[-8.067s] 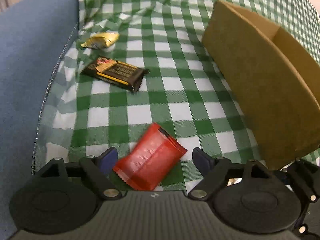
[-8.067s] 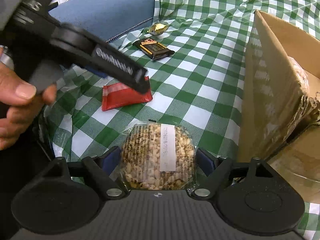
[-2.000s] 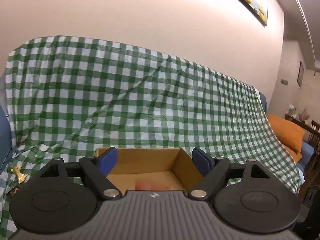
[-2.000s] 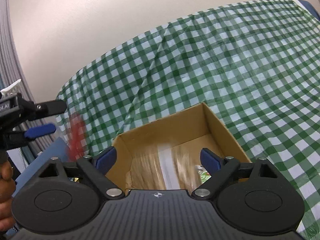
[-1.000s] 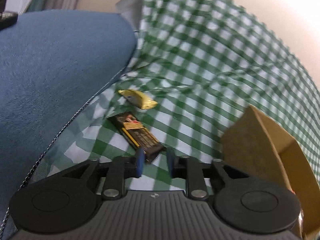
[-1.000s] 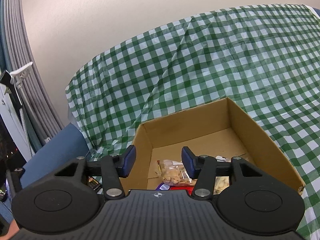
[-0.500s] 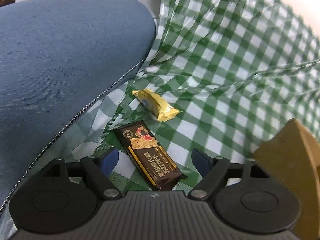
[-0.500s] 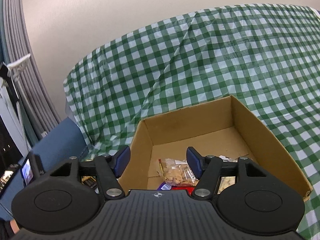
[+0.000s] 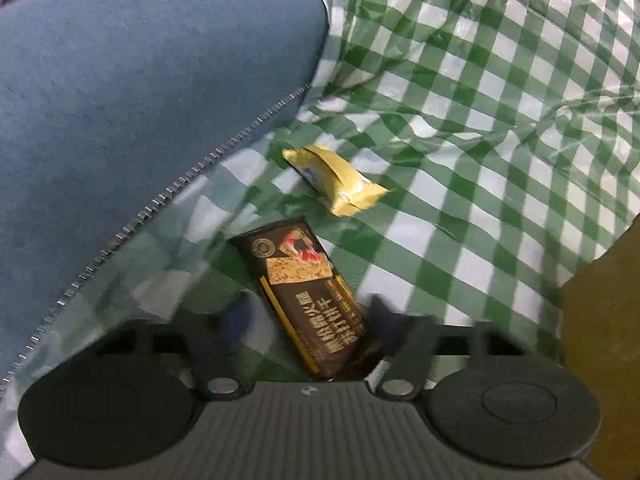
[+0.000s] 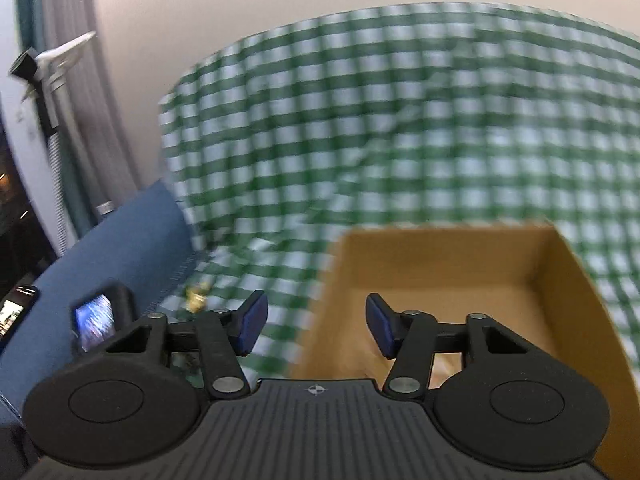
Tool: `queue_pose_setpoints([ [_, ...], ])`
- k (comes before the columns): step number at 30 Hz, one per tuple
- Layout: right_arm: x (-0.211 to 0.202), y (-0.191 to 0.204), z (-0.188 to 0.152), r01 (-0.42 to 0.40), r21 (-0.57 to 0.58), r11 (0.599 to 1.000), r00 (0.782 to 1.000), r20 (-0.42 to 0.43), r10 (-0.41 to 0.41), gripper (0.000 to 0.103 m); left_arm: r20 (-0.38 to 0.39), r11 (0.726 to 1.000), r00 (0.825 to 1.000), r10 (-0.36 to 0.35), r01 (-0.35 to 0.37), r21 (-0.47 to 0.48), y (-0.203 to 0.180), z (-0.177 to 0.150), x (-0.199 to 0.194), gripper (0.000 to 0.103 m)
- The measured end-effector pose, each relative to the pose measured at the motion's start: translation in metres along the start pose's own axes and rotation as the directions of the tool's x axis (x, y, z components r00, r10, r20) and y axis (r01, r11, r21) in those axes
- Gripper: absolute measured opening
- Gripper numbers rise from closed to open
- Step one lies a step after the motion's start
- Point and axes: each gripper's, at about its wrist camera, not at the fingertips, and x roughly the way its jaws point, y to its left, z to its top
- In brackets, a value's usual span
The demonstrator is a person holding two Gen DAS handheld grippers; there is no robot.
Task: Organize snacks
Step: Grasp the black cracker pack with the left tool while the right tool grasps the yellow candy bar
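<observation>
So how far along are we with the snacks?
Nearly done: only two snacks show on the cloth. On the left gripper the jaws have just been closing around the dark bar, grip unclear. The yellow pack is left; the right gripper is empty, open by the box.

tight spot by the blue cushion, open cloth farther out

the blue cushion (image 9: 132, 92) walls off the left side, and the cardboard box (image 9: 604, 308) blocks the right. the dark snack bar (image 9: 304, 292) and the yellow wrapper (image 9: 336, 180) lie on the checked cloth (image 9: 480, 160) between them. past the wrapper the cloth is bare. the box (image 10: 448, 264) is open on top.
</observation>
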Motion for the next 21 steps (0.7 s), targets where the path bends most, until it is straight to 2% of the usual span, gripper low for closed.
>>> queue_pose_setpoints([
  [5,0.077,0.05,0.048,-0.121,-0.058,0.991,0.992,-0.047,0.119,0.053,-0.003,0.992,0.999,0.039,-0.039,-0.117,0.025,-0.001,-0.01,0.041],
  [10,0.179,0.102,0.062,-0.228,-0.107,0.968,0.957,-0.205,0.203,0.053,-0.019,0.967,0.998,0.053,-0.057,-0.25,0.047,0.001,-0.016,0.04],
  [14,0.255,0.14,0.042,-0.234,-0.18,0.955,0.929,-0.332,0.166,0.059,-0.024,0.961,0.999,0.03,-0.035,-0.275,0.053,-0.001,-0.016,0.04],
  [19,0.312,0.169,0.005,-0.246,-0.274,0.93,0.889,-0.446,0.104,0.06,-0.015,0.962,1.0,0.026,-0.03,-0.273,0.058,-0.003,-0.016,0.04],
  [20,0.32,0.173,-0.003,-0.237,-0.306,0.922,0.885,-0.459,0.075,0.059,-0.013,0.963,1.0,0.028,-0.03,-0.269,0.057,-0.003,-0.016,0.04],
  [21,0.326,0.175,-0.009,-0.231,-0.33,0.915,0.881,-0.471,0.052,0.048,-0.01,0.964,1.0,0.029,-0.031,-0.265,0.057,-0.004,-0.016,0.04],
])
